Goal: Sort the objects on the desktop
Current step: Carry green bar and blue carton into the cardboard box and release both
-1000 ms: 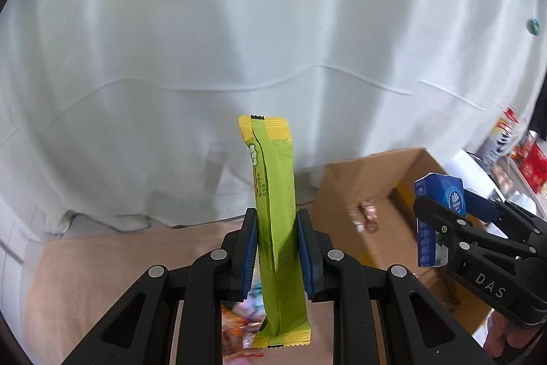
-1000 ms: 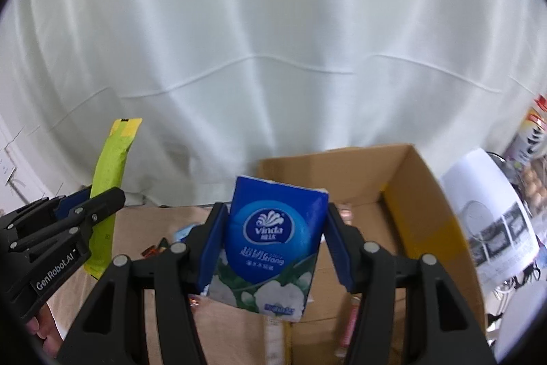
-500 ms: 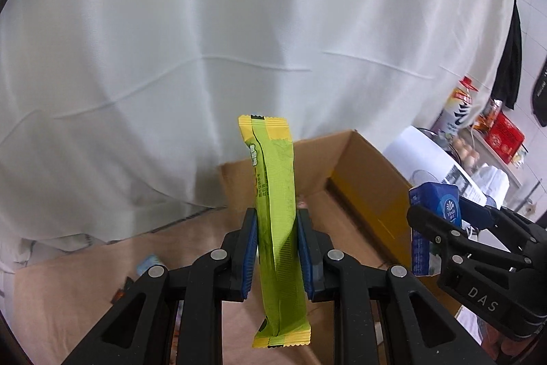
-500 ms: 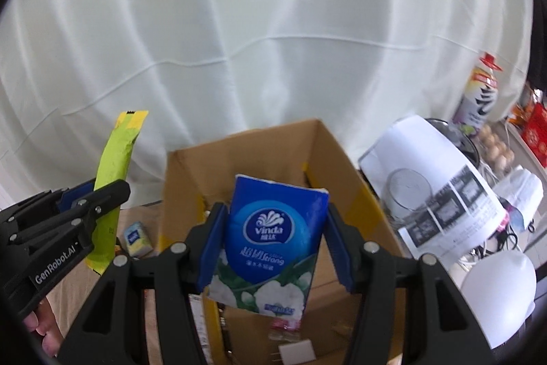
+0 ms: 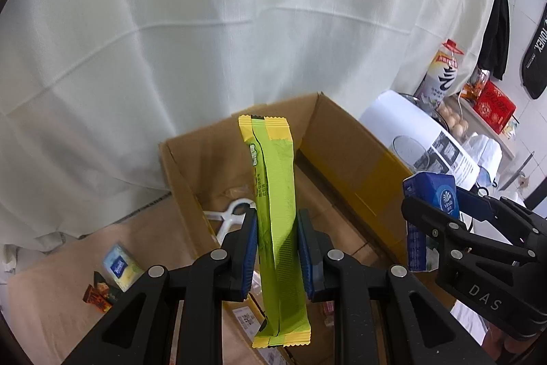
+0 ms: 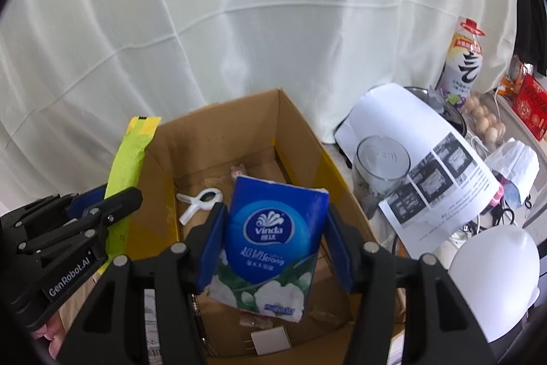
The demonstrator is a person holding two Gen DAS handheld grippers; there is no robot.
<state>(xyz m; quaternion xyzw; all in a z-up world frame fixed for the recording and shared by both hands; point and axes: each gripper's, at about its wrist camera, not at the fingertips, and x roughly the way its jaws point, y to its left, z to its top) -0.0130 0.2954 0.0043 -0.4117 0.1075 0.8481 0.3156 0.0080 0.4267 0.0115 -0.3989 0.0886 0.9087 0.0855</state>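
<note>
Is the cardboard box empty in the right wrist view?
No: the cardboard box already holds a white clip and a white plug adapter on its floor.

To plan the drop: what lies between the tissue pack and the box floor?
Right wrist view: only air below the tissue pack; on the box floor lie a white clip and charger.

Right gripper (image 6: 275, 235) jaws clamp the blue tissue pack (image 6: 271, 247) above the cardboard box (image 6: 301, 139)

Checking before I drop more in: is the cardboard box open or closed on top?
Open. The cardboard box shows its inside: a white clip and a white charger plug lie on its floor.
</note>
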